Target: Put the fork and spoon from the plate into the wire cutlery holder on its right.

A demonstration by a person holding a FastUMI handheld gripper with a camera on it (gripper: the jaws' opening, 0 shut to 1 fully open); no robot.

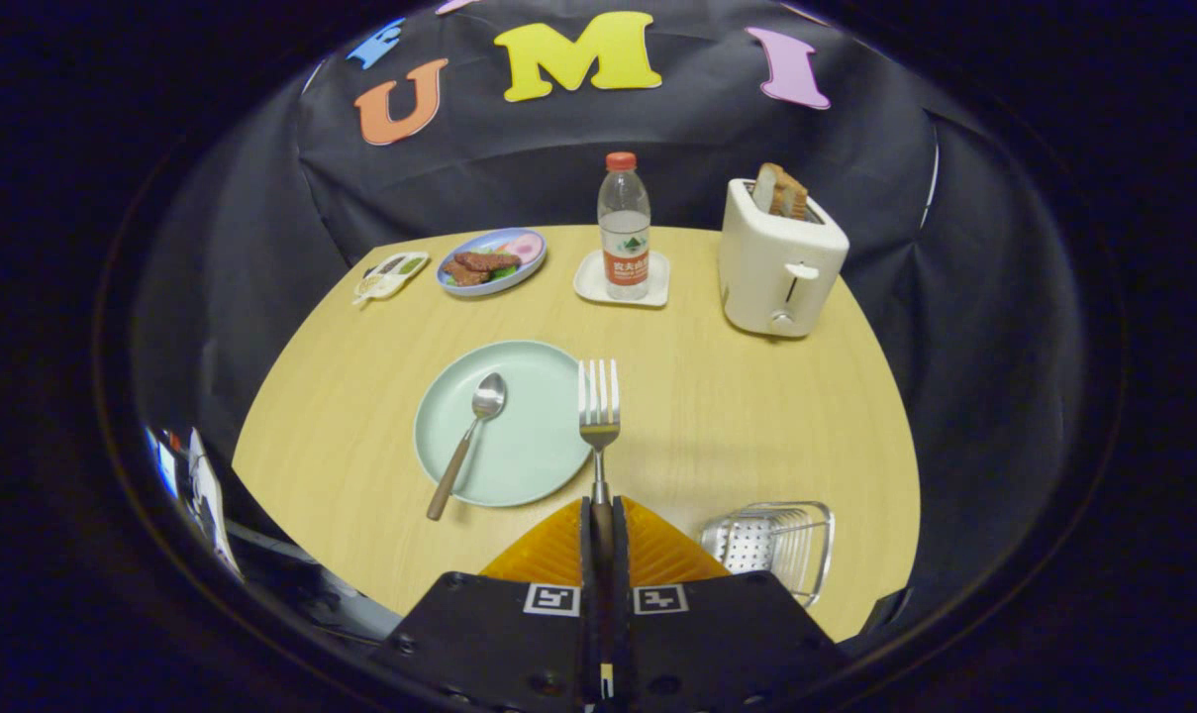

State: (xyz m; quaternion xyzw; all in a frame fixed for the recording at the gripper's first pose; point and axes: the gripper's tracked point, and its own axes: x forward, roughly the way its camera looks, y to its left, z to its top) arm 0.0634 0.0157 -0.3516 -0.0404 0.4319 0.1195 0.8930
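My gripper point(599, 520) is shut on the handle of the fork point(598, 411). The fork sticks out straight ahead of the fingers, tines away from me, held above the table beside the plate's right rim. A pale green plate point(529, 465) lies on the wooden table, left of the fork. On it rests a spoon point(471, 436), bowl toward the far side and brown handle hanging over the near rim. The wire cutlery holder point(778, 543) stands right of the fingers, near the table's front edge.
At the back of the wooden table point(756, 416) stand a white toaster point(778, 259) holding bread, a water bottle point(625, 230) on a white coaster, a blue plate of food point(491, 262) and a small packet point(390, 274).
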